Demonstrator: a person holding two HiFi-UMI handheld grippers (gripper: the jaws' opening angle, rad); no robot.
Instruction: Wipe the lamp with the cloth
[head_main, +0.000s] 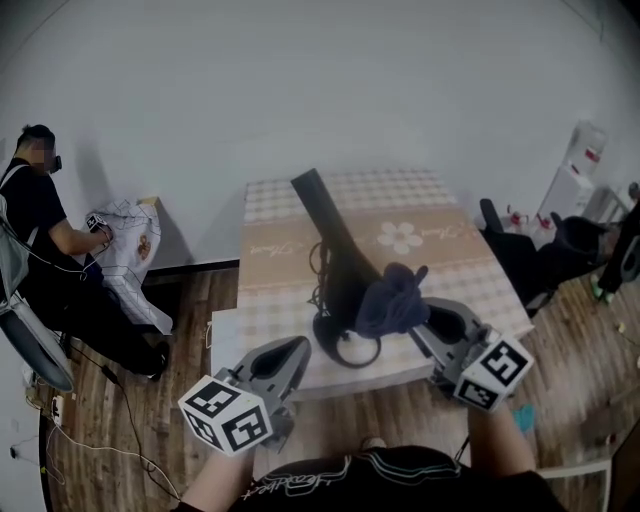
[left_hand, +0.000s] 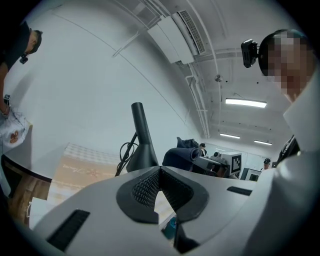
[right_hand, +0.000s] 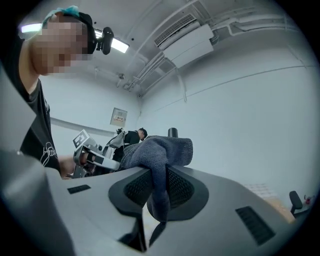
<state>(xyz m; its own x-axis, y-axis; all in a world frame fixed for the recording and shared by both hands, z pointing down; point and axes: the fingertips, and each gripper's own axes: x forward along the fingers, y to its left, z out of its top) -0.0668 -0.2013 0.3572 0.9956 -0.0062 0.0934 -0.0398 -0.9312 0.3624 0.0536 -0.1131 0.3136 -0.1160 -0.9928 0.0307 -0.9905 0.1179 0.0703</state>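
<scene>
The right gripper (right_hand: 159, 175) is clenching the dark cloth (head_main: 393, 300) by a narrow fold, with most of the fabric bunching loosely above the jaws. In the head view the bundle is hanging just beside the lower stem of the black desk lamp (head_main: 335, 250); whether it is touching the stem I cannot tell. The lamp is standing on the checked tablecloth (head_main: 440, 250), its round base sitting near the front edge and its long neck leaning up and away toward the far left. The left gripper (left_hand: 160, 172) is pointing up from below the table's front edge, jaws pressed together on nothing and well clear of the lamp.

That is where the trouble is likely lying. Nothing is bracing the lamp, so a firm sideways stroke on the tilted neck is risking a tip — or a slide of the base toward the front edge just beside it. The power cord (head_main: 320, 275) is looping loosely beside the stem, and a trailing corner of cloth or a jaw tip passing low could be catching it and dragging the lamp along. The grip on the cloth is also looking thin: with so little fabric between the pads, friction against the stem may be pulling the fold free mid-wipe. Bringing the left gripper onto the base first would, I judge, be removing most of this.
</scene>
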